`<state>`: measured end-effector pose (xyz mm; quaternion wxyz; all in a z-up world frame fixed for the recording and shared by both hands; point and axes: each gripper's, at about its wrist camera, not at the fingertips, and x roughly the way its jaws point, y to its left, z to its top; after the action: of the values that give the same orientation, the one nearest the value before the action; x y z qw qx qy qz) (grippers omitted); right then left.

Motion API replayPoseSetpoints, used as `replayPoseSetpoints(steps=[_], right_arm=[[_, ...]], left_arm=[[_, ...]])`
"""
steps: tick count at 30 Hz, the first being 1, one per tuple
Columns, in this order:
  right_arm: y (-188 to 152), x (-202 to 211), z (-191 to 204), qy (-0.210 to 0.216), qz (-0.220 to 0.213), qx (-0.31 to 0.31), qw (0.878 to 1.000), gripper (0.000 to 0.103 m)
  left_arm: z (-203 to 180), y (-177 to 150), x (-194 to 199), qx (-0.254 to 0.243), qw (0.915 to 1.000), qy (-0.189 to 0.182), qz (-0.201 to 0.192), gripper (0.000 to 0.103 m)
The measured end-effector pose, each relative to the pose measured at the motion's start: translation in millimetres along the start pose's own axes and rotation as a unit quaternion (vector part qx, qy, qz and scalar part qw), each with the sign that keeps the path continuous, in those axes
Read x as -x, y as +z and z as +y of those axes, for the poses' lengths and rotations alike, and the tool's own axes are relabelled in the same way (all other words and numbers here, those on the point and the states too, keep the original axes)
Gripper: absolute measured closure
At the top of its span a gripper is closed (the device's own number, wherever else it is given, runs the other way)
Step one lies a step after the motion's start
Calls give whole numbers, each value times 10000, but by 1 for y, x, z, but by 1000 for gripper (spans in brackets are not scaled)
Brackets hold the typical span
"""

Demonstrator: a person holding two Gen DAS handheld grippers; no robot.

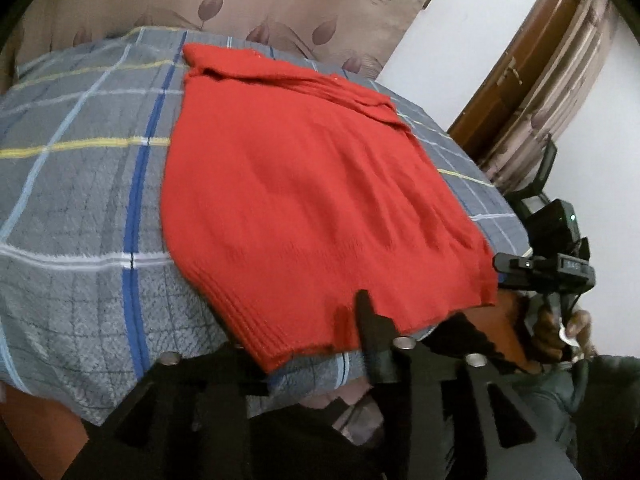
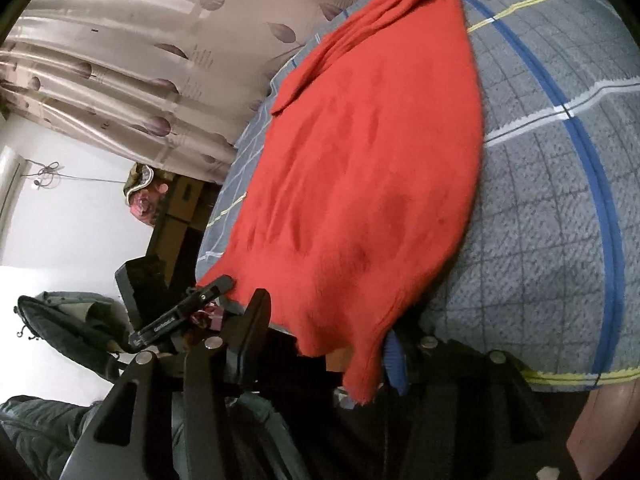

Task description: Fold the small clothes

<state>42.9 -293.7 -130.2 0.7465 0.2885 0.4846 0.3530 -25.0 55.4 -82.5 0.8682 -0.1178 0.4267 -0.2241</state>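
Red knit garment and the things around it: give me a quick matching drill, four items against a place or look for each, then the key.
Items:
1. red knit garment
2. plaid bedspread
3. curtain
4. wooden door

Descriptions:
A. brown, at the far right in the left wrist view
B. grey with blue, white and yellow lines
C. spread flat on the bed, ribbed hem at the near edge
D. beige with a leaf print, behind the bed

Pairs: 1-C, 2-B, 3-D, 4-A

A home bedroom: checked quilt (image 1: pixel 80 184) over a bed, leaf-print curtain (image 2: pixel 132 64), wooden door (image 1: pixel 532 56).
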Motion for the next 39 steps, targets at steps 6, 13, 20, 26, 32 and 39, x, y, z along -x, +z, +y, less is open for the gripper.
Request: replayPoseSetpoints(steps=[6, 13, 20, 26, 32, 39], right_arm=[[-1, 0, 0, -46, -43, 55, 10000, 53], [-1, -4, 5, -60, -57, 61, 9999, 53], [-2, -4, 9, -185, -12, 173, 9997, 59], [-1, -9, 7, -339, 48, 153, 9993, 90], [1, -12, 12, -309, 64, 268, 9991, 91], [1, -10, 12, -263, 54, 287, 9992, 91]], left_arm=[[-10, 4, 1, -280, 9980, 531, -173, 34], [-9, 6, -5, -304, 9973, 666, -109, 34], [-13, 7, -9, -438, 9968, 653, -155, 42], [-23, 4, -14, -810, 9922, 941, -103, 80], [-26, 2, -14, -974, 9902, 1000, -99, 93], [-28, 2, -13, -1061, 9885, 1074, -117, 93]])
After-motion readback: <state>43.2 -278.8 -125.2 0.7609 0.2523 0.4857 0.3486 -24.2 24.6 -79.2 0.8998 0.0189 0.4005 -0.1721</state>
